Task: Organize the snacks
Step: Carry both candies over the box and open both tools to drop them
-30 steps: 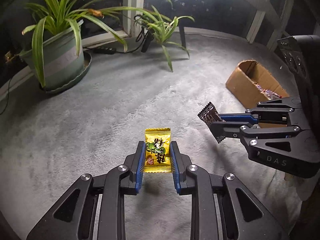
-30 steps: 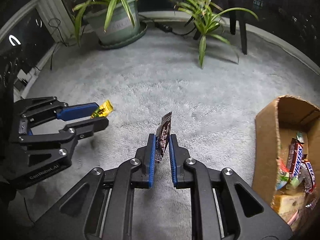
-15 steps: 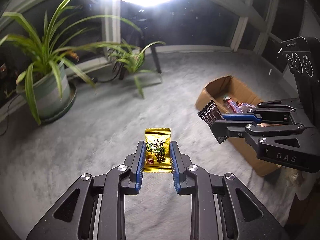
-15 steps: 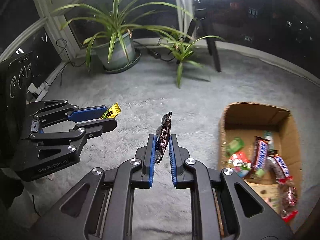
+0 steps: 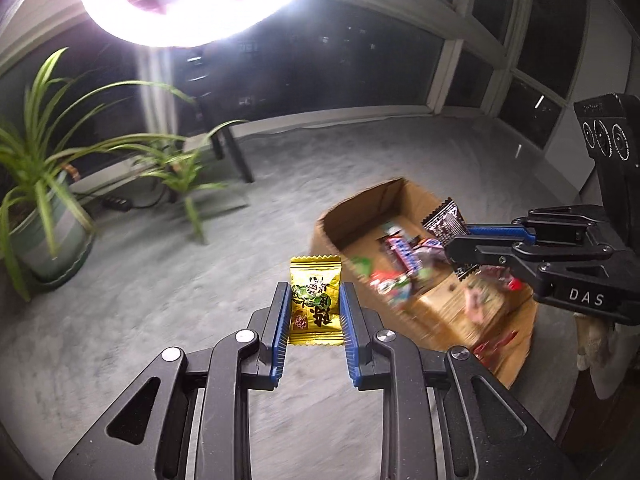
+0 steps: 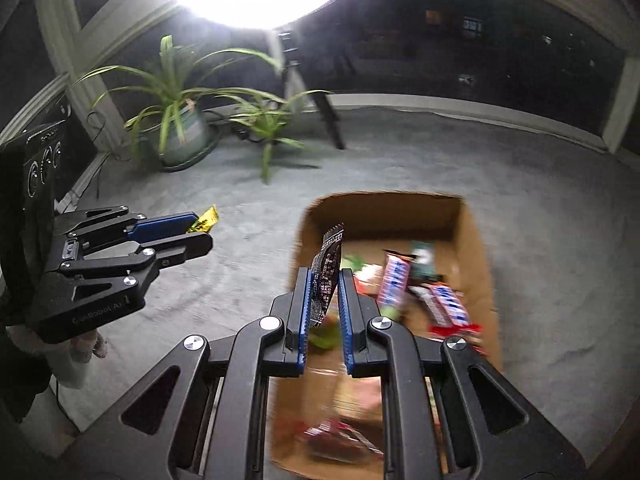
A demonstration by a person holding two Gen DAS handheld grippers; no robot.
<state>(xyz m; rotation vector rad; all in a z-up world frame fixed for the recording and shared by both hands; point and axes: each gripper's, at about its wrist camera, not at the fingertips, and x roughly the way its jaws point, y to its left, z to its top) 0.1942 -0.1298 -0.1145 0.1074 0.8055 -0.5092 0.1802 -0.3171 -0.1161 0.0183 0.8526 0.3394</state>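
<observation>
Two black hand-held grippers: left hand-held gripper [image 5: 315,312], right hand-held gripper [image 6: 324,308]. Angular linkage arms with triangular cutouts, silver screws at pivots, blue ribbed pads [image 5: 280,320]. White "DAS" lettering on right, "GenRobot.AI" on left. Three round dials on rear housings. Pale sleeve [image 6: 68,364] below left.

Left hand-held gripper [image 5: 315,308] and right hand-held gripper [image 6: 325,304] both angle downward, jaws clamped, apparently side by side.
</observation>
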